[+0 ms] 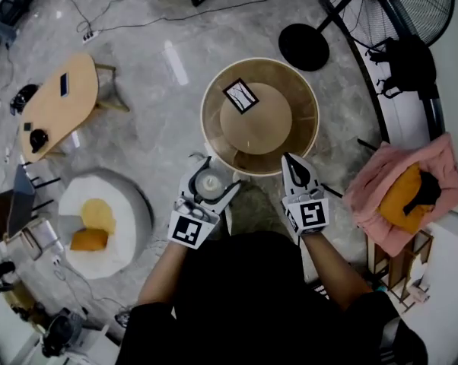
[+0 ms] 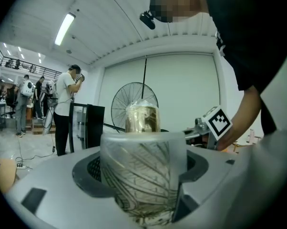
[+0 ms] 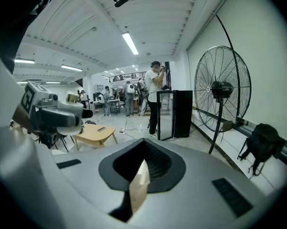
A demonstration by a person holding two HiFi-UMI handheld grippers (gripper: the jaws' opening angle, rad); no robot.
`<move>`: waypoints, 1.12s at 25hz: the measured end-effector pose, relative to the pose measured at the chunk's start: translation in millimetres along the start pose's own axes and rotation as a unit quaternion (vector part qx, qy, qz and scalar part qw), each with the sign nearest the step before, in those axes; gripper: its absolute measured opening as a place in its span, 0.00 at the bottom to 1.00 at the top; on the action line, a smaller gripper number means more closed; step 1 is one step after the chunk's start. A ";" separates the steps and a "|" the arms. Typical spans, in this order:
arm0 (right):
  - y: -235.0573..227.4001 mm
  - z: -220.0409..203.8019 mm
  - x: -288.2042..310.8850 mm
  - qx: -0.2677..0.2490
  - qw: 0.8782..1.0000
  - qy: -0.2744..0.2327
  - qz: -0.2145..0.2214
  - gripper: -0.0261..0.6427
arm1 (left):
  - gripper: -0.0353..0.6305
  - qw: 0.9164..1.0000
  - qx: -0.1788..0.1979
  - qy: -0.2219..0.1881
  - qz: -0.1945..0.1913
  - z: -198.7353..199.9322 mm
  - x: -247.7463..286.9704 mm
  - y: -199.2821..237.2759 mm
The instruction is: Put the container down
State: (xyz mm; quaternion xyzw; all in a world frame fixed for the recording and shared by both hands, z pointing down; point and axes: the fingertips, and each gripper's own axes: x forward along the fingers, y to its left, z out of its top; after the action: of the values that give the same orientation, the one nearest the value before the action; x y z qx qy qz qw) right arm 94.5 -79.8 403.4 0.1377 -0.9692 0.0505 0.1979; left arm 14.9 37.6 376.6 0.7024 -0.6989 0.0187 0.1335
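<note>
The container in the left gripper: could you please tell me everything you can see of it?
The container is a small upright cylinder with a frosted, translucent wall that looks like plastic or glass and is marked with dark leaf-vein lines. A shiny golden upper part, seemingly under clear wrap, rises from its top. The left gripper has its jaws closed on its sides and holds it just short of the near rim of the round wooden table. Nothing else visibly touches it.

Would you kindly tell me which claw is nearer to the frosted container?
Left. The left claw is shut around the container, holding it between its jaws. The right claw, jaws together and empty, sits apart from it, off to its right.
</note>
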 end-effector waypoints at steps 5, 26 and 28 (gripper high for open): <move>-0.7 -5.6 28.1 0.023 0.999 -0.005 -0.028 0.07 | 0.57 0.995 0.010 0.043 -0.087 -51.8 42.2 8.0; -3.0 -193.7 128.8 0.049 0.991 0.098 -0.072 0.07 | 0.57 0.985 0.026 0.076 -0.156 -316.2 188.0 88.5; -7.2 -211.5 140.9 0.054 0.991 0.098 -0.075 0.07 | 0.57 0.985 0.027 0.079 -0.151 -338.8 199.4 93.7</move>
State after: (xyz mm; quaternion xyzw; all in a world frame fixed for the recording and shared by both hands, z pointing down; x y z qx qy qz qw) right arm 50.3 -89.2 653.5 0.2147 -0.9278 0.1015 0.2878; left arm -18.8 -83.6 760.6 0.7997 -0.5712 0.0722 0.1707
